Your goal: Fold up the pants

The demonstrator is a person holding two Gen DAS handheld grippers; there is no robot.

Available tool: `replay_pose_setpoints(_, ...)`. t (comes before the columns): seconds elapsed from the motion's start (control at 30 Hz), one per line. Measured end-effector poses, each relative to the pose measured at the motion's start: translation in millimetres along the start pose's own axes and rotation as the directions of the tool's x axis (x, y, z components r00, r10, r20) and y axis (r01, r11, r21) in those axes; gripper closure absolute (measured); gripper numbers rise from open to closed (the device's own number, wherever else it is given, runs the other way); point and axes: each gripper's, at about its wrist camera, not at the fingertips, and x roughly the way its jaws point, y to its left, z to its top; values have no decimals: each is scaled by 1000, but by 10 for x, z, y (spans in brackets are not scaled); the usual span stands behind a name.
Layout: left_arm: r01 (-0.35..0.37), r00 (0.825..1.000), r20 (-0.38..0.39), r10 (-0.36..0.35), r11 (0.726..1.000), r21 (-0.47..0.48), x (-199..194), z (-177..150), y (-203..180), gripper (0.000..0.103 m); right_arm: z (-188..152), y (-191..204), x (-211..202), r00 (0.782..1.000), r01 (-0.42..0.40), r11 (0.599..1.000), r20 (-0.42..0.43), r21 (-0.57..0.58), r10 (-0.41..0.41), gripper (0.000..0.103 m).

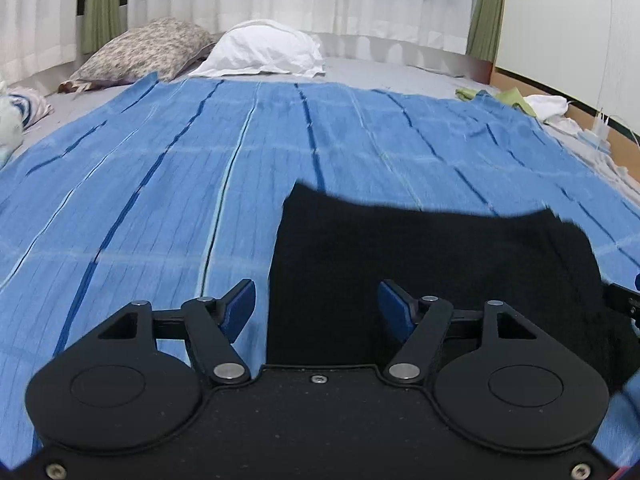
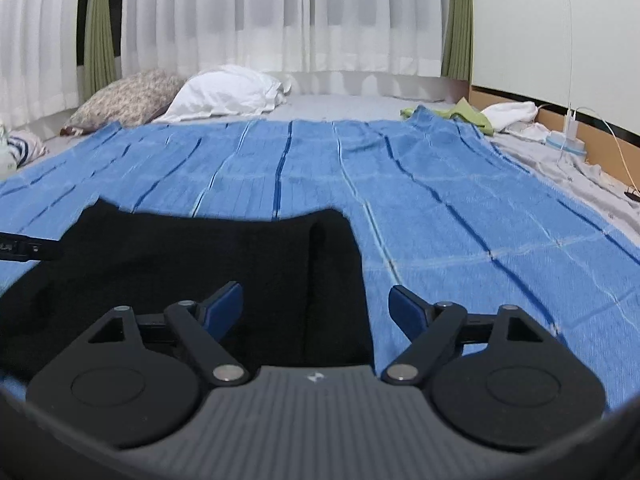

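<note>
Black knit pants [image 1: 436,276], folded flat on blue striped woven blanket [image 1: 168,184] over the bed; long axis hard to judge, probably running across both views. Left hand-held gripper [image 1: 316,306] spread wide above the cloth's left edge; right hand-held gripper [image 2: 316,308] spread above its right edge. Beyond: floral pillow [image 2: 128,98], white pillow [image 2: 228,94], sheer white curtains [image 2: 280,12].

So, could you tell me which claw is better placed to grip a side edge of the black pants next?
Probably the right claw: the pants edge runs almost centrally between its open fingers.
</note>
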Motion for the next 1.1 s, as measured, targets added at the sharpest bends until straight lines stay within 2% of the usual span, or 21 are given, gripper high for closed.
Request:
replay_pose_setpoints(0.13,-27,1000,-5,27,1000,4,-184,-282,7,32,-187,-25,-57,999,12,1000,-38,-4,-13,13)
replay_pose_setpoints(0.27,-33,999,-27,33,999,10,-237,-474,26,31,-274,-118,-70,999,-7,998,-53,60,10,12)
replay_pose_setpoints(0.43,-29,999,-14,29,1000,-10,-255,-539,63,28,-347,-172,-9,998,-22,994,-64,103,29,8)
replay_pose_setpoints(0.6,-43,999,15,43,999,26,-252,-606,20,27,-379,-186,20,997,-38,994,-62,103,44,6)
replay_pose_setpoints(0.73,-31,999,-15,31,999,9,-293,-490,52,28,-282,-215,1,994,-57,993,-91,105,66,5)
replay_pose_setpoints(0.8,18,1000,1,-18,1000,-8,-381,-373,133,27,-181,-284,-46,990,-97,988,-90,122,109,5)
replay_pose_setpoints(0.87,54,998,41,-52,998,-29,-447,-216,230,17,-35,-378,-65,989,-121,985,-70,126,131,5)
replay_pose_setpoints(0.9,65,997,52,-63,997,-40,-443,-112,280,16,37,-414,-48,989,-126,984,-62,126,135,5)
replay_pose_setpoints(1.0,76,997,40,-73,993,-88,-271,200,389,16,277,-534,173,986,-142,982,-74,124,152,3)
replay_pose_setpoints(1.1,97,995,-15,-100,986,-138,61,419,454,16,425,-633,522,977,-160,974,-115,161,180,3)
